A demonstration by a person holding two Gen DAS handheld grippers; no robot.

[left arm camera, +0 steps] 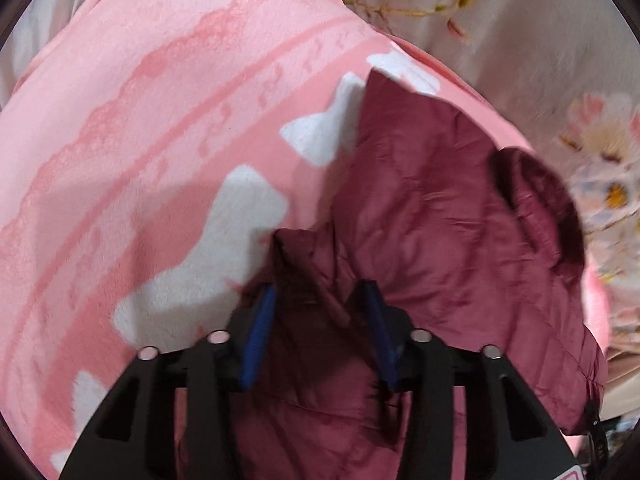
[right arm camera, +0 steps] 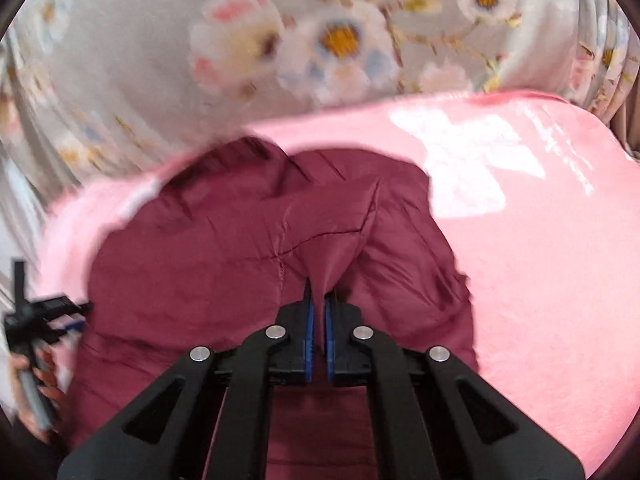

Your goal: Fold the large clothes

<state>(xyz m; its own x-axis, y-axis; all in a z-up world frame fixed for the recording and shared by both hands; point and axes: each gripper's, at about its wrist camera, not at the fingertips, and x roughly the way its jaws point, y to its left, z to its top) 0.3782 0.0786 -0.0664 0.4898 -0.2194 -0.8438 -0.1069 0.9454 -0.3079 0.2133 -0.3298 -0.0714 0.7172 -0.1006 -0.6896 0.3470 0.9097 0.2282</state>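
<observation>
A maroon quilted jacket (left arm camera: 440, 216) lies bunched on a pink blanket (left arm camera: 152, 128); it also shows in the right wrist view (right arm camera: 224, 248). My left gripper (left arm camera: 320, 292) has its blue pads apart with a fold of the jacket between them; I cannot tell whether they press on it. My right gripper (right arm camera: 319, 292) is shut on a raised pinch of the jacket fabric. The left gripper also shows at the left edge of the right wrist view (right arm camera: 48, 312), held by a hand.
The pink blanket (right arm camera: 540, 260) with white patches covers the surface under the jacket. A grey floral sheet (right arm camera: 280, 40) lies beyond it; it also shows in the left wrist view (left arm camera: 540, 48).
</observation>
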